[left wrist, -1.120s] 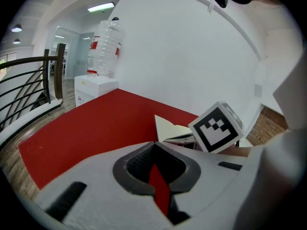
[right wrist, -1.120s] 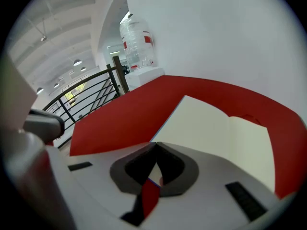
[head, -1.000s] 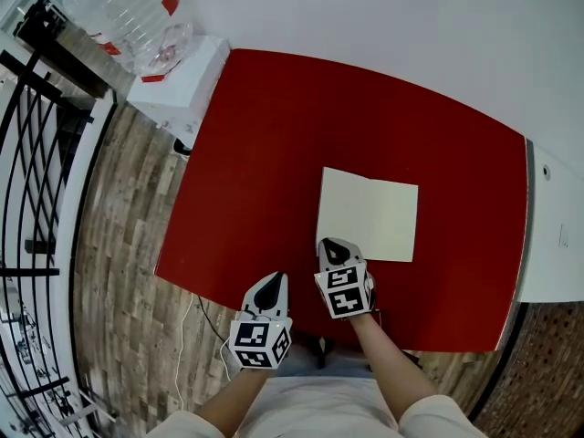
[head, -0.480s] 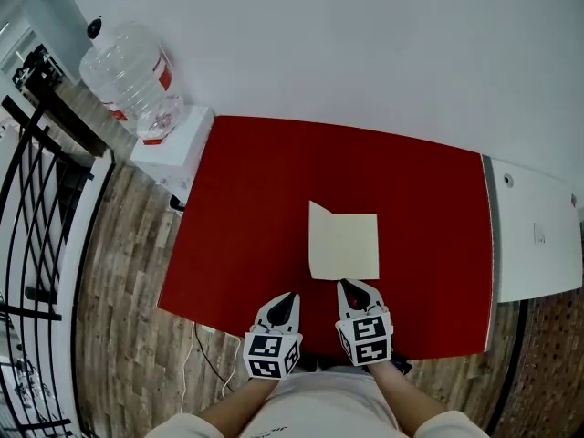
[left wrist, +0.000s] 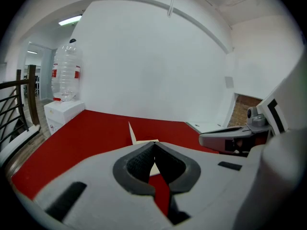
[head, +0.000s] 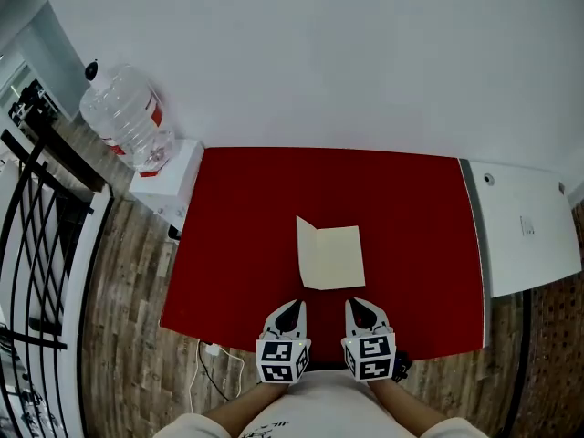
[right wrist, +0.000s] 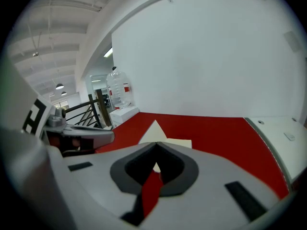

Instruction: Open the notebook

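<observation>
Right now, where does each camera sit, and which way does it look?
Head view: on the person's head, looking steeply down at the red table and notebook; left gripper, right gripper and arms show.
Left gripper view: on the left gripper, looking forward across the table; its shut jaws show, with the right gripper beside them.
Right gripper view: on the right gripper, facing the same way; its shut jaws show, with the left gripper beside them.
Shared: all three views see the notebook, its cover partly raised.

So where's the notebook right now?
In the head view the notebook lies on the red table toward its near edge, cover partly raised, just ahead of the left gripper and right gripper.
</observation>
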Action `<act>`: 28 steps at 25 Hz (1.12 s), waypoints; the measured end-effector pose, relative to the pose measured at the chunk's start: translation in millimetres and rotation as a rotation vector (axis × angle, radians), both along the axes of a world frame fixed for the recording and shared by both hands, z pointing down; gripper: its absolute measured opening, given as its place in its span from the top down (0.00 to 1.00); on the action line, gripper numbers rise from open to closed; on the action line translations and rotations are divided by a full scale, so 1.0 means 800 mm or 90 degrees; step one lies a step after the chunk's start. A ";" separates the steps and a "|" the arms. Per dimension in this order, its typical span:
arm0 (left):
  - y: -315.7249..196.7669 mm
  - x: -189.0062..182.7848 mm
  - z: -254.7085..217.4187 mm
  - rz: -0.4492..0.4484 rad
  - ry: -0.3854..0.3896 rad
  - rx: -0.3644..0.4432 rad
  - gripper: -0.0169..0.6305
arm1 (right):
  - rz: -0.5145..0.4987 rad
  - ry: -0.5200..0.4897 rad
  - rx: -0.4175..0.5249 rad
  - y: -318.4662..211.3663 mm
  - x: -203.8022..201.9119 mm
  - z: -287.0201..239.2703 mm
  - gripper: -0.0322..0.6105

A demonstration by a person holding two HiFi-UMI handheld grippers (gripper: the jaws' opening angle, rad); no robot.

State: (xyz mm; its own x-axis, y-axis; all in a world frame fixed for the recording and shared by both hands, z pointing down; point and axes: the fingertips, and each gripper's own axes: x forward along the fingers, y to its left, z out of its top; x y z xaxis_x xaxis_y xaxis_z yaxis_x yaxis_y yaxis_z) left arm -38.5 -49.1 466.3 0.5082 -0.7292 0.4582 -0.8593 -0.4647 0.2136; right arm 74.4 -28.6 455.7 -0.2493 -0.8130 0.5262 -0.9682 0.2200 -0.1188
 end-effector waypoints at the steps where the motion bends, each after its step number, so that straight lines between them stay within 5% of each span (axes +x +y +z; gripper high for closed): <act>1: 0.002 0.002 -0.001 0.002 -0.001 0.001 0.96 | 0.002 -0.001 0.001 0.002 0.002 -0.001 0.94; 28: 0.013 0.019 -0.014 0.016 -0.004 0.014 0.96 | -0.004 -0.015 -0.003 0.017 0.007 -0.005 0.94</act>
